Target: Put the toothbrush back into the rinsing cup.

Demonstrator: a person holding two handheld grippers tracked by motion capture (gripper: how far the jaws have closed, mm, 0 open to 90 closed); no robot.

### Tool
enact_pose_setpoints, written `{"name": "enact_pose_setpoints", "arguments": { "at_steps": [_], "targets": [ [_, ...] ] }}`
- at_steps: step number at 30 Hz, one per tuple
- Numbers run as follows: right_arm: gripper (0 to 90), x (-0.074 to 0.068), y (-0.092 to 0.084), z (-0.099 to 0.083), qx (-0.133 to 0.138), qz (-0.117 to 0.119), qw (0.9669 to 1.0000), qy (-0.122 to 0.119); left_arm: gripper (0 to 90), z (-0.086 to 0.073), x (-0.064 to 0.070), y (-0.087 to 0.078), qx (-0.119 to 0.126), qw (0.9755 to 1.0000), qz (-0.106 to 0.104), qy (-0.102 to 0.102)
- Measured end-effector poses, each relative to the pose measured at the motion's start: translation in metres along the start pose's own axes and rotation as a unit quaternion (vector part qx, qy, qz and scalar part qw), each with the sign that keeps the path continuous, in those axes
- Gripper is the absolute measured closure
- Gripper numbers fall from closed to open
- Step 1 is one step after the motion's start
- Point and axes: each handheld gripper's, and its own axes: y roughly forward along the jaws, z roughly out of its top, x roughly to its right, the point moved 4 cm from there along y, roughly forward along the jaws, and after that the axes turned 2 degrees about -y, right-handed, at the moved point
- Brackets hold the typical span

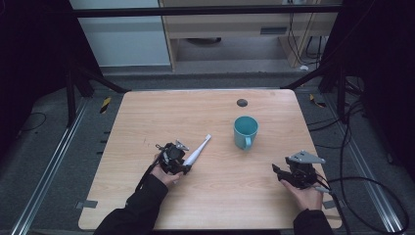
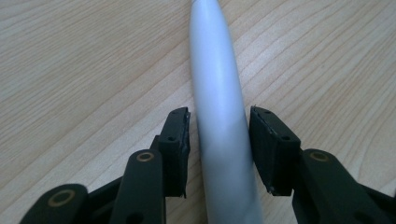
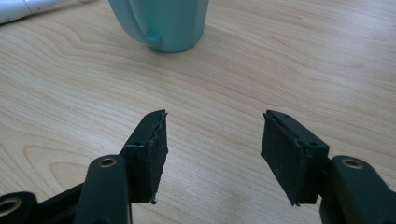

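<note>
Toothbrush [image 1: 196, 151], white and slim, lies slantwise left of centre on the desk [image 1: 147, 117] in the high view, its thick end at the left gripper [image 1: 182, 164]; a teal mug [image 1: 244, 131] stands apart, upper right. Left gripper view: jaws flank the handle [image 2: 219, 121], narrow gaps showing. Right gripper view: jaws spread, empty, low over the desk, mug [image 3: 161, 21] at top.

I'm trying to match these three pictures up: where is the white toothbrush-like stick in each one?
High view: the white electric toothbrush lies left of centre on the table, its thick end between the left gripper jaws.
Left gripper view: its handle runs up the middle, between the jaws.
Right gripper view: top left corner.
Shared landmark: the teal mug.
</note>
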Motion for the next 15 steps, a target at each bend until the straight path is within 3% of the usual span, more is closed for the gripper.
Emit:
{"name": "enact_pose_setpoints", "arguments": {
  "at_steps": [7, 15],
  "targets": [
    [40.8, -0.0002, 0.0008, -0.0005, -0.002, 0.003, 1.0, 0.0, 61.1, -0.0027, 0.0001, -0.0014, -0.024, 0.9996, -0.011, 0.003],
    [41.0, -0.0003, 0.0008, -0.0006, -0.004, 0.003, 1.0, 0.002, 63.6, -0.0018, -0.0005, -0.0018, -0.039, 0.9992, -0.01, 0.007]
  ]
}}
